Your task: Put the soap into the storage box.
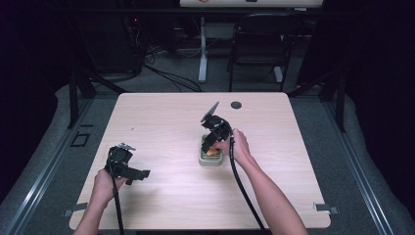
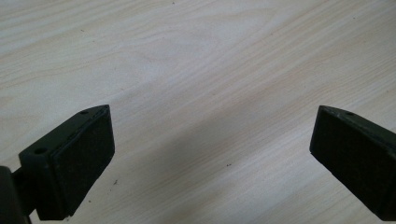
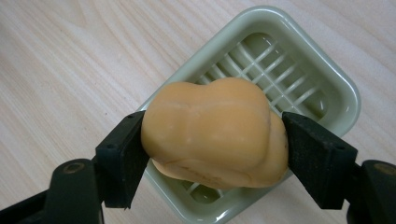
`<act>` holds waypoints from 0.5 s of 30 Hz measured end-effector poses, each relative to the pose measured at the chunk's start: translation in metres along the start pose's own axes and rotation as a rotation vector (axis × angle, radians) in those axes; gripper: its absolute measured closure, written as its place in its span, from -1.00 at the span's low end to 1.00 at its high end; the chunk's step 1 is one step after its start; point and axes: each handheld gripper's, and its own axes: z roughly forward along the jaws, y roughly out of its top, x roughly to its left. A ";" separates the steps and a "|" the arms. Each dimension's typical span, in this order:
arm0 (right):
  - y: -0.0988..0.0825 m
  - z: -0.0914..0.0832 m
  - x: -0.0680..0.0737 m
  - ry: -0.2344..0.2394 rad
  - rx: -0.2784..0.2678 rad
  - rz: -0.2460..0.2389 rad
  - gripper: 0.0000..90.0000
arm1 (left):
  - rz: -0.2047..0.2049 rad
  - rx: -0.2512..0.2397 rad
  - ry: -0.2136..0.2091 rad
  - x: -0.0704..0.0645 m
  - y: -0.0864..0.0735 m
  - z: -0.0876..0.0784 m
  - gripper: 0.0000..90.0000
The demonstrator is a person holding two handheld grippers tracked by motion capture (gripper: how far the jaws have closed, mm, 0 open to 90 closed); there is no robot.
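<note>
A: Start wide. What's on the table?

B: Mostly bare wood. A pale green dish sits just right of centre, with a slatted floor you can see in the right gripper view. Nothing else on the top that matters.

A: And the grippers?

B: The left gripper hangs low over the near left of the table, well apart from the dish. Its jaws stand wide apart with only bare wood between them. It looks idle.

A: The right one?

B: The right gripper is tilted down over the dish, and its jaws are clamped on the soap, an orange, lumpy bar, one pad on each side.

A: Is the soap sitting in the dish or lifted?

B: It's directly over the dish. Whether its underside touches the slats I can't quite tell; the bar itself hides the contact.

A: So which step is this?

B: I'd judge it's the moment at the dish itself, either setting the soap down or taking it out. The grip is firm, so no release has begun.

A: What does the next move need?

B: If placing, lower the soap level until it rests on the slats, then open without dragging it. If lifting, rise straight so the dish stays put.
</note>
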 end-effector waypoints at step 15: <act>0.008 0.011 0.005 -0.052 -0.039 0.047 -0.43 | 0.001 0.001 0.001 0.000 0.000 0.000 -1.00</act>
